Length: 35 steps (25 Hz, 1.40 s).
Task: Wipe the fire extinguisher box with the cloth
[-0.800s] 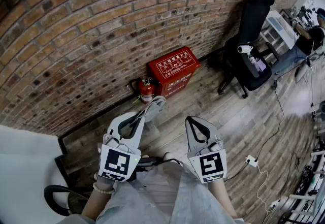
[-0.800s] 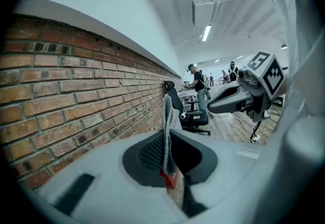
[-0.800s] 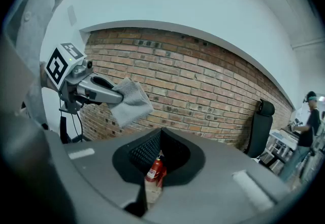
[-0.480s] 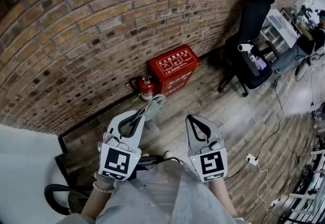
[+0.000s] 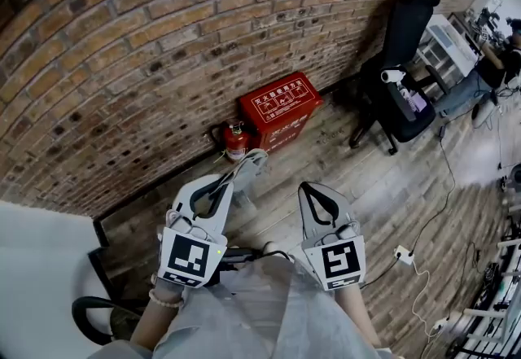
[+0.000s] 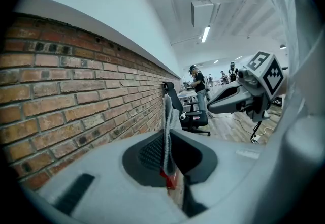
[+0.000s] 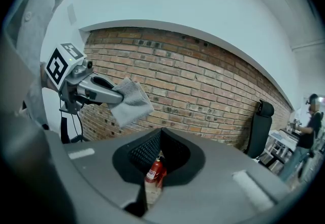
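Observation:
The red fire extinguisher box (image 5: 281, 109) stands on the wooden floor against the brick wall (image 5: 122, 64). A small red extinguisher (image 5: 236, 142) stands at its left and also shows past the right jaws as the extinguisher (image 7: 154, 171). My left gripper (image 5: 242, 170) is held above the floor, short of the box, and is shut on a grey cloth (image 5: 249, 165). The cloth (image 6: 167, 116) stands edge-on between the jaws, and the right gripper view shows the same cloth (image 7: 131, 101) hanging from them. My right gripper (image 5: 307, 190) is beside the left one, shut and holding nothing.
A black office chair (image 5: 404, 64) stands right of the box. A person (image 5: 488, 64) sits at a desk at the far right. A power strip (image 5: 403, 256) with cables lies on the floor at the right. Another black chair's base (image 5: 89, 317) is at the lower left.

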Each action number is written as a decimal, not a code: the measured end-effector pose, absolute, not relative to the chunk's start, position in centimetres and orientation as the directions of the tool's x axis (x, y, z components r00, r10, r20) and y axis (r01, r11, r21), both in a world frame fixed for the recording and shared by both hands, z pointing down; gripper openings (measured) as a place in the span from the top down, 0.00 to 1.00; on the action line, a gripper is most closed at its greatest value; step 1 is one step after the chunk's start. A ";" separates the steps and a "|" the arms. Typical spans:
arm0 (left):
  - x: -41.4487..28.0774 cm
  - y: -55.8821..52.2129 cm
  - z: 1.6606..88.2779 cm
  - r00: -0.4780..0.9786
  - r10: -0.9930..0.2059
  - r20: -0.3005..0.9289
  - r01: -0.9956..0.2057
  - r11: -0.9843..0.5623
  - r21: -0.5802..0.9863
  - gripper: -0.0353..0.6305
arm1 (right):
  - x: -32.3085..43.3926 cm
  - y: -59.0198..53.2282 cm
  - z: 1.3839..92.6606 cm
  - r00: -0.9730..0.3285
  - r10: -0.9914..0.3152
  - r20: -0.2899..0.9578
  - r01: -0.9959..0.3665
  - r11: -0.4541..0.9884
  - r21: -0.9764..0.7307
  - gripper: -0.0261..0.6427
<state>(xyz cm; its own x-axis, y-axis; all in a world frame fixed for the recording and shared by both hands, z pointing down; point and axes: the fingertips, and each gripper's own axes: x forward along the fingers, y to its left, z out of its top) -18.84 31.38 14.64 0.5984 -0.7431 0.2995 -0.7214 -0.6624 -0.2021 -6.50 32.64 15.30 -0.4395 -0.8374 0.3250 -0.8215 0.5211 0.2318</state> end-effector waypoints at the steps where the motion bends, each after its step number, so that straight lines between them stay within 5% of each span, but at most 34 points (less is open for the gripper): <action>1: -19.0 31.3 14.7 0.599 -0.744 0.298 -0.722 -0.662 -0.202 0.93 | -6.6 32.6 15.3 -0.439 -0.839 0.323 -0.823 0.519 0.230 0.95; 35: -21.5 28.1 15.5 0.628 -0.730 0.270 -0.702 -0.681 -0.210 0.93 | -7.5 31.0 16.3 -0.347 -0.881 0.322 -0.872 0.430 0.236 0.95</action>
<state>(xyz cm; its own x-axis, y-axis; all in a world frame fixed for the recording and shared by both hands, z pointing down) -21.54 28.11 15.53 0.6275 -0.7302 0.2701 -0.7016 -0.6808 -0.2104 -7.48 30.96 16.27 -0.3473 -0.8808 0.3217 -0.8716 0.4298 0.2357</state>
